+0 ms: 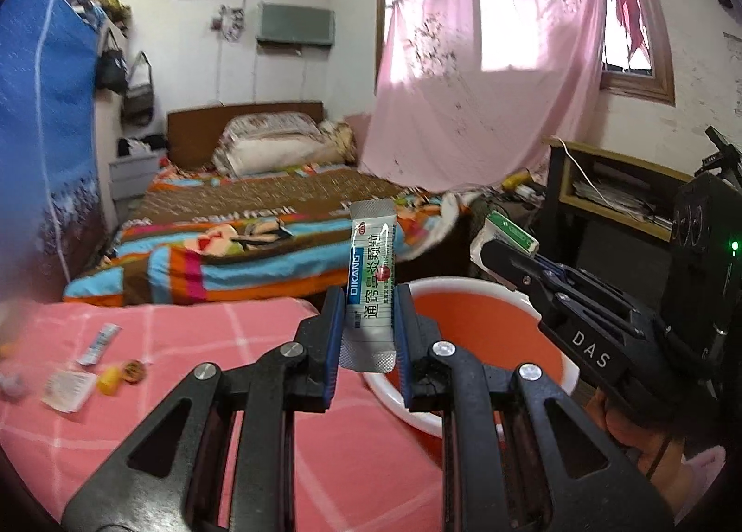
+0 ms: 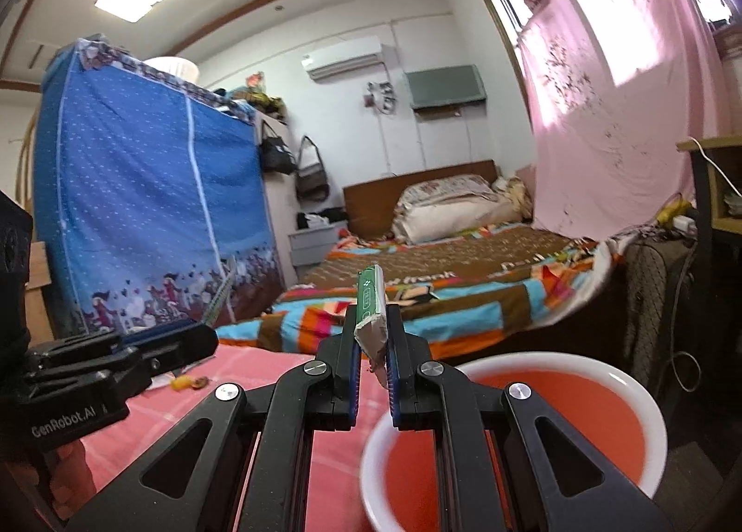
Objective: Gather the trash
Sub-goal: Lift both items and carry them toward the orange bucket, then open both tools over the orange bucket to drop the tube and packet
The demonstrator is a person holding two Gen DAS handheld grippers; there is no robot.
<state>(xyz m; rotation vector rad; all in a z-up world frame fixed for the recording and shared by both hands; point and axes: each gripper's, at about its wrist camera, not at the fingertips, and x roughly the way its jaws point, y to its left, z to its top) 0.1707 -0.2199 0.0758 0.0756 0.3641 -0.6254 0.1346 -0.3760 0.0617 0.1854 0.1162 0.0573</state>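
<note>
My left gripper (image 1: 369, 300) is shut on a white and blue medicine sachet (image 1: 371, 272), held upright above the near rim of a red basin with a white rim (image 1: 482, 328). My right gripper (image 2: 372, 332) is shut on a green and white wrapper (image 2: 370, 314), held upright just left of the basin (image 2: 514, 439). The right gripper also shows in the left wrist view (image 1: 498, 249) over the basin with the wrapper (image 1: 510, 230). The left gripper shows at the left edge of the right wrist view (image 2: 185, 342).
A pink checked cloth (image 1: 195, 337) covers the surface left of the basin, with several small scraps on it: a blue sachet (image 1: 99, 343), a white packet (image 1: 67, 389), yellow bits (image 1: 109, 381). A bed (image 1: 259, 230), blue wardrobe (image 2: 148, 216) and desk (image 1: 617, 189) stand beyond.
</note>
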